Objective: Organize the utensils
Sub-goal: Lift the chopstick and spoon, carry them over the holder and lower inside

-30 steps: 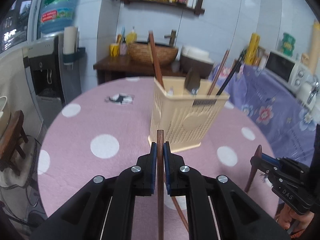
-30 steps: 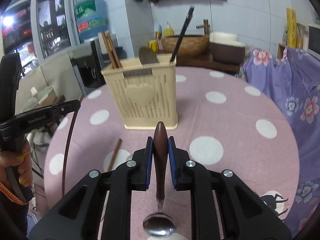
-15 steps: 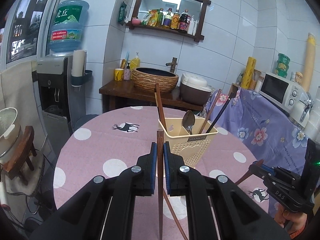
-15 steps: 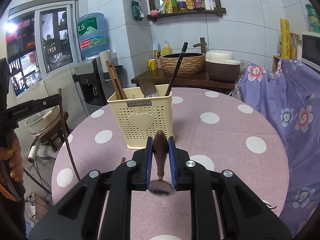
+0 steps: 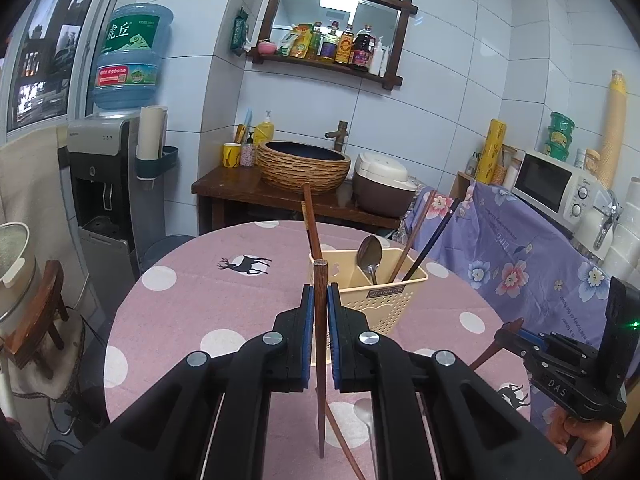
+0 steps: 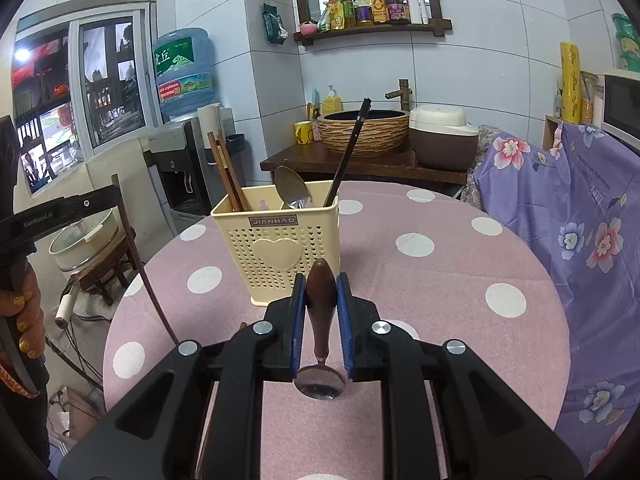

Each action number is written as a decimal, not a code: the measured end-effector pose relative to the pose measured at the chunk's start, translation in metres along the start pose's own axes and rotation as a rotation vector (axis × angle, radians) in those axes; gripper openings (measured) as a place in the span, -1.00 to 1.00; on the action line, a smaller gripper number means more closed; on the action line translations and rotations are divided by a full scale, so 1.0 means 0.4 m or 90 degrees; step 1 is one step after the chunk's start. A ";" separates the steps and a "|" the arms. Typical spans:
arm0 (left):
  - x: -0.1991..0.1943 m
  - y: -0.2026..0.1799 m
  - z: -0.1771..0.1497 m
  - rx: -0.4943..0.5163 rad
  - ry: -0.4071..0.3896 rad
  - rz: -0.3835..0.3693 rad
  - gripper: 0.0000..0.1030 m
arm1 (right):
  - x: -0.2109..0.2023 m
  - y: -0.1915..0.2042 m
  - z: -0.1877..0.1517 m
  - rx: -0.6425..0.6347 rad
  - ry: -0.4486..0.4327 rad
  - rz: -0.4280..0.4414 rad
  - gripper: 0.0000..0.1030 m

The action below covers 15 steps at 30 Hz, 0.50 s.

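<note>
A cream perforated utensil holder (image 5: 380, 300) (image 6: 280, 248) stands on the pink dotted round table (image 5: 192, 300) (image 6: 440, 280). It holds brown chopsticks (image 6: 226, 176), a metal spoon (image 6: 292, 192) and a black chopstick (image 6: 348, 152). My left gripper (image 5: 319, 312) is shut on a brown wooden chopstick (image 5: 320, 360), held upright above the table in front of the holder. My right gripper (image 6: 321, 304) is shut on a spoon with a brown wooden handle (image 6: 320, 312), bowl end hanging down toward me, in front of the holder. Each gripper shows at the edge of the other's view.
Another brown chopstick (image 5: 344, 440) lies on the table under the left gripper. A purple floral cloth (image 6: 580, 240) covers furniture at the right. A water dispenser (image 5: 108, 184), a wooden sink counter (image 5: 280, 188) and a stool with a pot (image 6: 92, 248) stand beyond the table.
Both grippers have risen and pulled back from the holder, which now looks smaller and lower. Each keeps its utensil.
</note>
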<state>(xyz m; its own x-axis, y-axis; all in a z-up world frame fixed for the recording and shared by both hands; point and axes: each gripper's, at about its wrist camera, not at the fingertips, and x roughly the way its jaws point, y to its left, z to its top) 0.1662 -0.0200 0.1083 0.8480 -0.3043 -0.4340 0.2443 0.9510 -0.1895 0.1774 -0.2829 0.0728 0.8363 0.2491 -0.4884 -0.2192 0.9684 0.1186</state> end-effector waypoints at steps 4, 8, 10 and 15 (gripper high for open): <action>-0.003 -0.014 0.035 0.008 -0.006 -0.011 -0.84 | 0.005 0.010 0.040 -0.012 0.000 0.007 -0.69; -0.014 -0.033 0.101 0.014 -0.018 -0.028 -0.84 | 0.006 0.014 0.108 -0.014 -0.005 0.018 -0.68; -0.026 -0.046 0.148 0.016 -0.033 -0.035 -0.84 | -0.003 0.023 0.157 -0.021 -0.020 0.021 -0.68; -0.054 -0.082 0.301 0.008 -0.082 -0.047 -0.84 | -0.016 0.054 0.323 -0.027 -0.068 0.015 -0.68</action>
<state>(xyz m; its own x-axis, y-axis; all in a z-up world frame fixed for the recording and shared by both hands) 0.1964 -0.0381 0.2301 0.8809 -0.3644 -0.3019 0.3134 0.9273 -0.2050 0.2321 -0.2627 0.1900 0.8790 0.2730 -0.3909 -0.2581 0.9618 0.0911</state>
